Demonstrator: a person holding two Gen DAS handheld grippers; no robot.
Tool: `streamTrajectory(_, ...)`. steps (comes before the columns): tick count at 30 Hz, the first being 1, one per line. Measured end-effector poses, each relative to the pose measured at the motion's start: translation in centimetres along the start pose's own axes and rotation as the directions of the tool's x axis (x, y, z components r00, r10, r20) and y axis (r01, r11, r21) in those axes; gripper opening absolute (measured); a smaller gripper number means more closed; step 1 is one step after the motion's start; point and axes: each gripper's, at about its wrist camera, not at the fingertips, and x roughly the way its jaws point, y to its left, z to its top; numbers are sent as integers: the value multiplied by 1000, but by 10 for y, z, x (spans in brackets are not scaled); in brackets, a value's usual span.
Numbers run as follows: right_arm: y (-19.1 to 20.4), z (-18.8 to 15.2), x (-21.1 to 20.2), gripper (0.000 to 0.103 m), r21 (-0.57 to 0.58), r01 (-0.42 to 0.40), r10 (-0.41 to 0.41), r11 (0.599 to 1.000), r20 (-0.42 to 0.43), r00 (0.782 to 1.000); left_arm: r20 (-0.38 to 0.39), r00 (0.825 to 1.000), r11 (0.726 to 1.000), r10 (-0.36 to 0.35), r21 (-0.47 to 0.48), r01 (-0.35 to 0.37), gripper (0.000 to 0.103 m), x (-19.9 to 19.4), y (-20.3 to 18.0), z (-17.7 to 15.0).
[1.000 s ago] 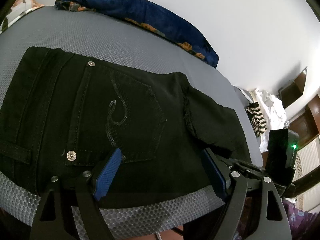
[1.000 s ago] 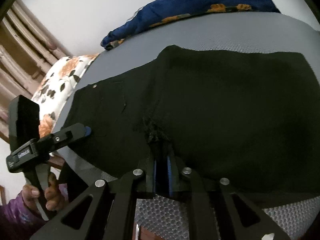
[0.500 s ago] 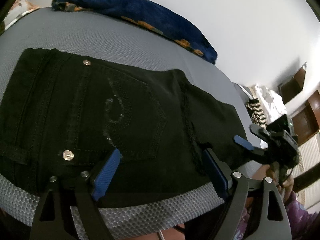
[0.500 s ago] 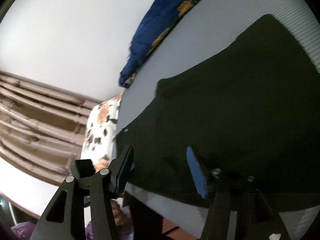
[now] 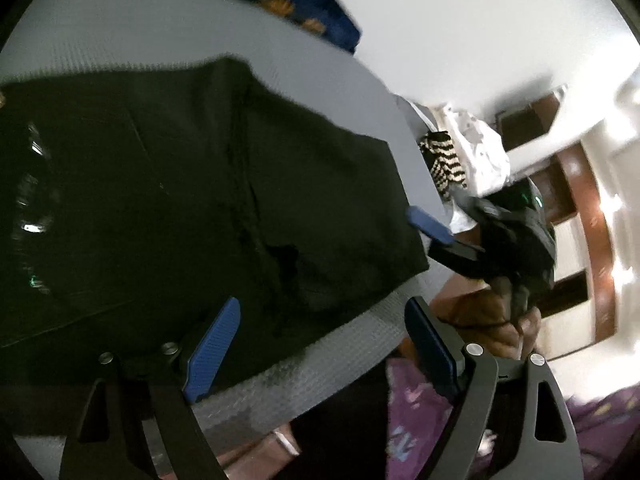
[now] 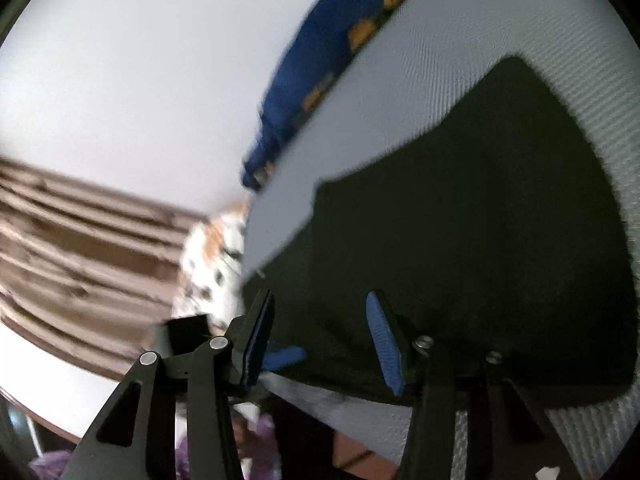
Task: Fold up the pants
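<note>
The black pants [image 5: 168,200] lie folded flat on the grey mesh bed surface [image 5: 320,80]; they also show in the right wrist view [image 6: 460,248]. My left gripper [image 5: 320,348] is open and empty, just off the near edge of the pants. My right gripper [image 6: 320,340] is open and empty, hovering over the near left corner of the pants. The right gripper also shows in the left wrist view [image 5: 472,236], held off the bed's right edge. The view is motion-blurred.
A blue floral blanket [image 5: 304,12] lies along the wall at the back of the bed, also in the right wrist view [image 6: 320,80]. A floral pillow [image 6: 212,252] is at the bed's left end. Clothes [image 5: 468,152] and wooden shelves [image 5: 580,184] stand beyond the right end.
My right gripper has opened, let go of the pants and pulled back off the bed. My left gripper stayed open and swung right and back from the pants.
</note>
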Motion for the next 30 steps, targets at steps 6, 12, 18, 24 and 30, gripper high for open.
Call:
streamTrajectory(6,-10,-2,-21,57,75,-76,73,994,46,996,-64,996,982,-66,-181,54,84,23,17,24)
streamTrajectory(12,-14,-1,-16,58,102,-70,70,992,9,998,-98,993,971,-63,-234,38,71,31,15,28)
streamTrajectory(18,-30,-4,-8,60,169,1,4,986,-30,1000,-111,994,972,-10,-234,-17,20,37,16,16)
streamTrajectory(24,-36,-4,-7,60,196,25,-17,980,-44,999,-62,998,973,9,-229,-23,17,27,13,6)
streamTrajectory(30,-35,-4,-7,63,194,31,-21,981,-53,998,-63,997,972,36,-230,-50,15,26,17,-1)
